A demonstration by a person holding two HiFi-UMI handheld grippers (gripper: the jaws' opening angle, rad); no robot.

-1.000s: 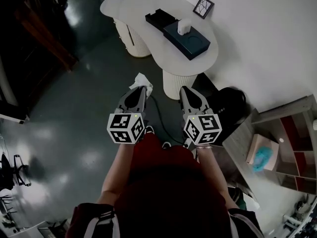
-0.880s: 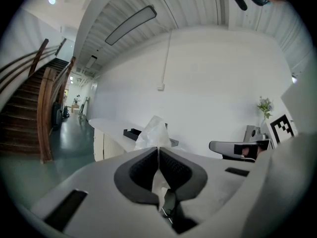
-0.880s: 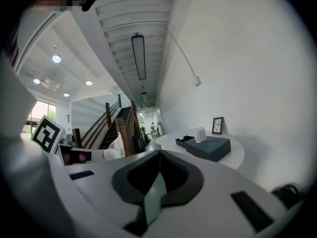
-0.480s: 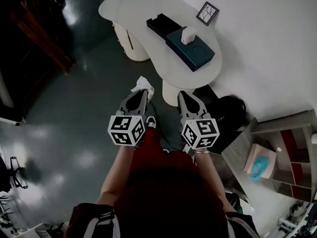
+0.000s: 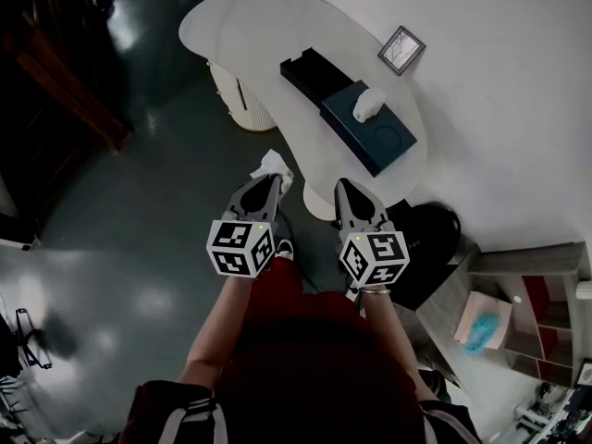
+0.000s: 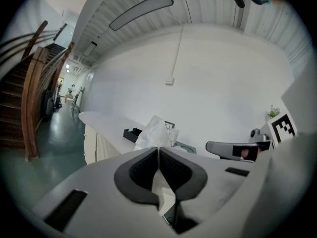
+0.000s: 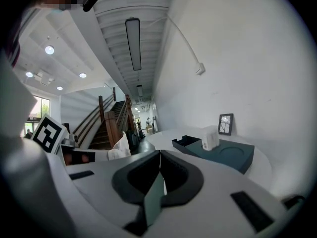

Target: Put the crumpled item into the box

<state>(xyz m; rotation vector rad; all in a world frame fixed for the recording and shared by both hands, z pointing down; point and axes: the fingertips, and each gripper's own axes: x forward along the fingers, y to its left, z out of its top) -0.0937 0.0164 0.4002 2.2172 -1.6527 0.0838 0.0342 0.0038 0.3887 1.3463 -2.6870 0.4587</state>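
Head view: left gripper clamps a crumpled white tissue over the dark glossy floor, near the edge of the white curved table. An open black box sits on that table.

Left gripper view: jaws pinched tight on the tissue.

Right gripper view: right gripper has its jaws pressed together, nothing between them.
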